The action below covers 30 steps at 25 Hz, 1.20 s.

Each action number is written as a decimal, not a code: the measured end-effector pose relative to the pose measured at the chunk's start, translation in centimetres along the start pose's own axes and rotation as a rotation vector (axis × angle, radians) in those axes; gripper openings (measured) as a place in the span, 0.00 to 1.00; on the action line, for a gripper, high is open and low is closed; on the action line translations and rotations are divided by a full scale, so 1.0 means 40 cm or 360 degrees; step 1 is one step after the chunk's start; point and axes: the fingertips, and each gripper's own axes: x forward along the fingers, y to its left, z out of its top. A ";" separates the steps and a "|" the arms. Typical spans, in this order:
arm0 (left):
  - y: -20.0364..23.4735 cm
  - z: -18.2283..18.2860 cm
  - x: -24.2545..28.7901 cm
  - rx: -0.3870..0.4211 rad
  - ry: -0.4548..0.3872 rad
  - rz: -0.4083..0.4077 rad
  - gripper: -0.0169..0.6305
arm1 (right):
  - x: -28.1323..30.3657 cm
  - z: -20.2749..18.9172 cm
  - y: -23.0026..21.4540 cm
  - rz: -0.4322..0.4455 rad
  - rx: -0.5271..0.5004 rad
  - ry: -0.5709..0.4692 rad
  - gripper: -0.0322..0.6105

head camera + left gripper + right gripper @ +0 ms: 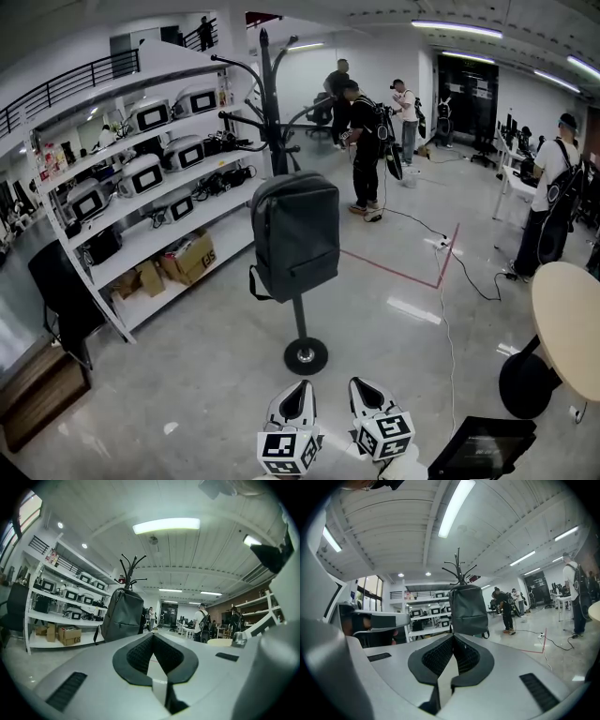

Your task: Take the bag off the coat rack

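bag (293, 234): soft, likely light, on coat rack (272, 103) well ahead | grab: top, by hook | left gripper (301, 386), right gripper (362, 384): jaws together, empty

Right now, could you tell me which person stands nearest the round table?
The person in the white shirt at far right; the others stand well behind the coat rack.

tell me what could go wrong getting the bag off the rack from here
The rack stands on one thin pole with a small round base; tugging the bag sideways could tip it.
Hooks branch out above the bag; it might snag when lifted.
The left gripper and right gripper are both shut and must open before gripping.
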 end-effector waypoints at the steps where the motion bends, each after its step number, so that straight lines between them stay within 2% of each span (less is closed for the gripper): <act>1: 0.002 -0.001 0.005 0.0003 0.0000 0.0001 0.03 | 0.006 -0.003 -0.002 0.0001 0.0004 0.0003 0.07; 15: 0.032 0.003 0.060 0.0006 0.0002 0.0023 0.03 | 0.061 -0.005 -0.036 -0.0013 0.0023 0.0025 0.07; 30: 0.105 0.015 0.200 -0.0016 -0.0013 -0.0002 0.03 | 0.203 0.010 -0.086 -0.0021 -0.0014 0.0041 0.07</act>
